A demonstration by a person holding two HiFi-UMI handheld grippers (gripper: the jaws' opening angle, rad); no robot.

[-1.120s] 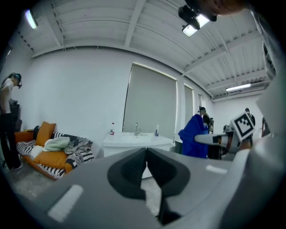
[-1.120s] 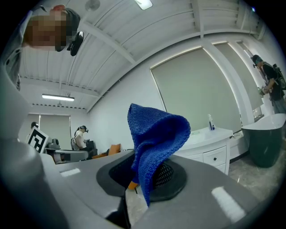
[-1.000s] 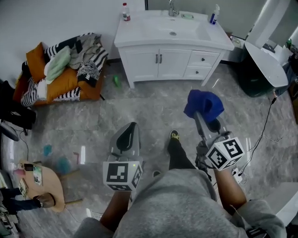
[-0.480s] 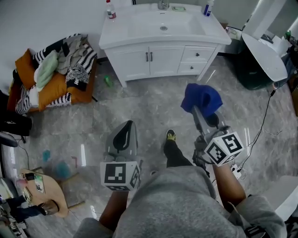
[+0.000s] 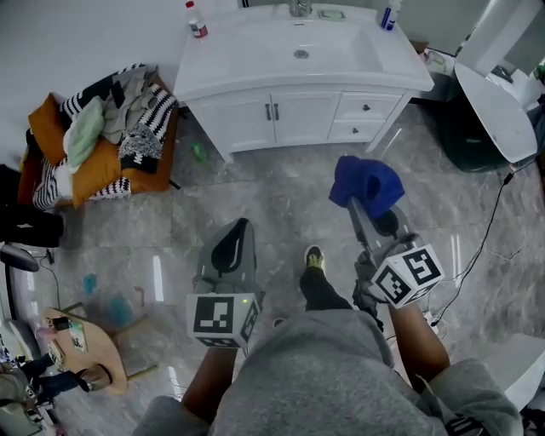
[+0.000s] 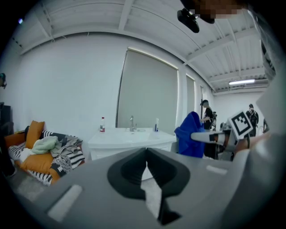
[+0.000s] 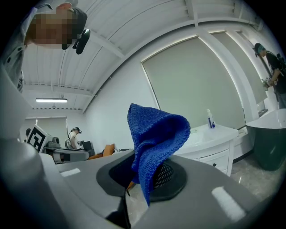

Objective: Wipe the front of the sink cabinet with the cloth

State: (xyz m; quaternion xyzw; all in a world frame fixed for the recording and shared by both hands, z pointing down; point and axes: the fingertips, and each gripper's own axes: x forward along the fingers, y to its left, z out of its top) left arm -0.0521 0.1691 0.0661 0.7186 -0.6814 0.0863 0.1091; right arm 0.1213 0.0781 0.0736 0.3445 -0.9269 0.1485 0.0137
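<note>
Left gripper (image 6: 146,154): jaws together, nothing in them, aimed at the cabinet (image 5: 298,115) from well short of it. Right gripper (image 7: 142,176): clamped on the cloth (image 7: 154,134), a blue knit pinched at one fold low down, with the rest standing up and flopping over the jaw tips. The cloth is in the air, well short of the cabinet front and roughly opposite the drawers (image 5: 362,119). No contact yet, so I'd say wiping hasn't started. A shoe (image 5: 314,255) sits on the floor (image 5: 255,196) between the two grippers, also well short of the cabinet. The cabinet front is white, with two doors (image 5: 272,115) on its left part and the drawers on its right. A bottle (image 5: 197,19) stands on the top's left rear corner and a tap (image 5: 298,8) at the back, centre. A pile (image 5: 102,136) of textiles lies just left of the cabinet. Handling guess: the cloth is light, soft and has zero stiffness, so it will bunch and drag rather than slide flat. The current pinch looks secure. I'd want the loose bulk between the jaw tips and the panel, so fabric rather than hard jaw meets the paint. Handles may snag the knit.
</note>
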